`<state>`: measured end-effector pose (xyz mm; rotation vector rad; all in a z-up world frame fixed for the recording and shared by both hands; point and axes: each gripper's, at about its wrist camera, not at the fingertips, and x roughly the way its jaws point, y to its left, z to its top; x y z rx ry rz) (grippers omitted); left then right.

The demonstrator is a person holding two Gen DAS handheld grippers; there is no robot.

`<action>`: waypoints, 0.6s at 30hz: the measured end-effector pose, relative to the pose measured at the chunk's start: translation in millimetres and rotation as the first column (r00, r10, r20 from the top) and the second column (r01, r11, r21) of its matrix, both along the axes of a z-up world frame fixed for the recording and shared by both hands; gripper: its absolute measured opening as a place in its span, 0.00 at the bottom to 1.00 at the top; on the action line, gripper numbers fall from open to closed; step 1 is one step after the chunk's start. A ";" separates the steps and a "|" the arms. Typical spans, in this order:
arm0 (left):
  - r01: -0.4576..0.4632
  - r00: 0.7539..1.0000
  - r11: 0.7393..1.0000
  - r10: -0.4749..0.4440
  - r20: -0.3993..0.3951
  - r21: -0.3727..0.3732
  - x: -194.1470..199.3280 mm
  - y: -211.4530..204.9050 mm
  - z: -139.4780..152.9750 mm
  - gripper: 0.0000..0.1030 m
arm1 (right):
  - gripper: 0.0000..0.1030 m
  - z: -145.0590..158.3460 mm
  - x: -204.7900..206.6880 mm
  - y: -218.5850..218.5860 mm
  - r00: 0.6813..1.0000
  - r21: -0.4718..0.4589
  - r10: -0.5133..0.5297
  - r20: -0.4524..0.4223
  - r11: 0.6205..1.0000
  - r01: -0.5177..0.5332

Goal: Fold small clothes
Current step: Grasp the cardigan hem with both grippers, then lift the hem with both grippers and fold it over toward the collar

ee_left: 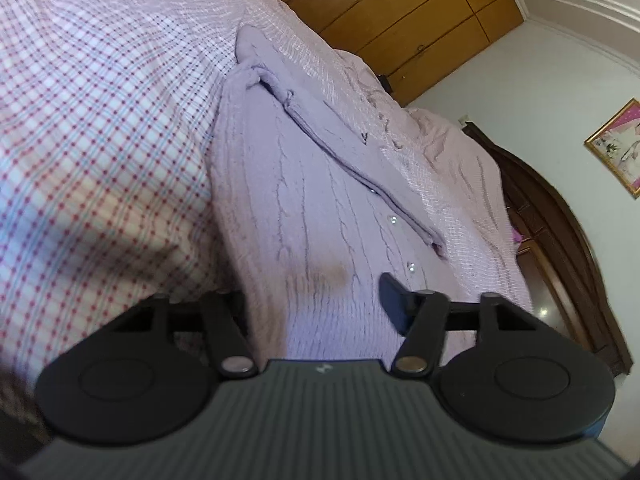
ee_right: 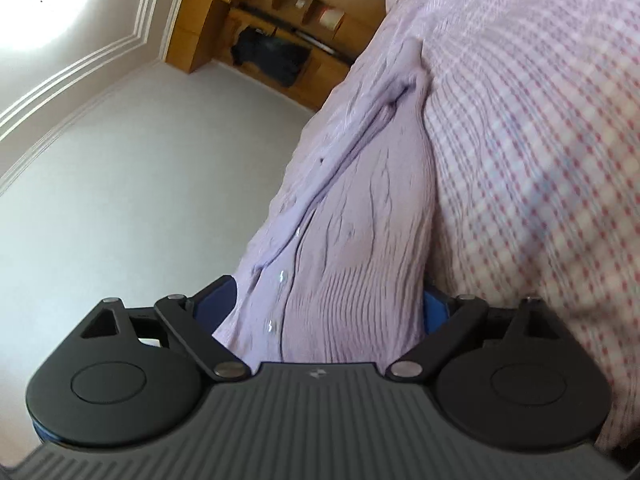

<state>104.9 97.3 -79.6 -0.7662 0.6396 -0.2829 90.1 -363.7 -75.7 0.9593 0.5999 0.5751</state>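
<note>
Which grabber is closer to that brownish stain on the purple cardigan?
Left, probably. The stain lies just ahead of the left gripper, between its fingers. The right gripper sits at the cardigan by its button row, and its view shows no stain.

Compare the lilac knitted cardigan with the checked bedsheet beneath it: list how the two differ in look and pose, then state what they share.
1. The cardigan is a plain lilac cable knit; the bedsheet is a flat weave printed with red and blue checks.
2. The cardigan carries small shiny buttons; the bedsheet shows none.
3. The cardigan lies as a narrow piece reaching between both grippers' jaws; the bedsheet spreads wide beneath it.

Both are soft fabric in pale pinkish-purple tones.
</note>
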 end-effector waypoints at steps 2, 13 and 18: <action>-0.010 1.000 1.000 0.010 0.003 0.011 -4.5 -2.2 0.9 0.34 | 0.86 -1.9 -0.4 -1.1 1.000 0.013 -0.005 -0.016 1.000 0.005; -0.052 0.997 0.998 0.054 -0.059 0.034 -18.0 4.5 -8.1 0.27 | 0.19 -7.0 2.9 -2.7 0.990 -0.100 -0.095 -0.106 0.991 0.084; -0.010 1.000 1.000 0.010 -0.006 -0.002 -8.6 2.4 -4.3 0.11 | 0.09 -1.2 3.7 -3.5 0.994 -0.096 -0.097 -0.059 0.991 0.091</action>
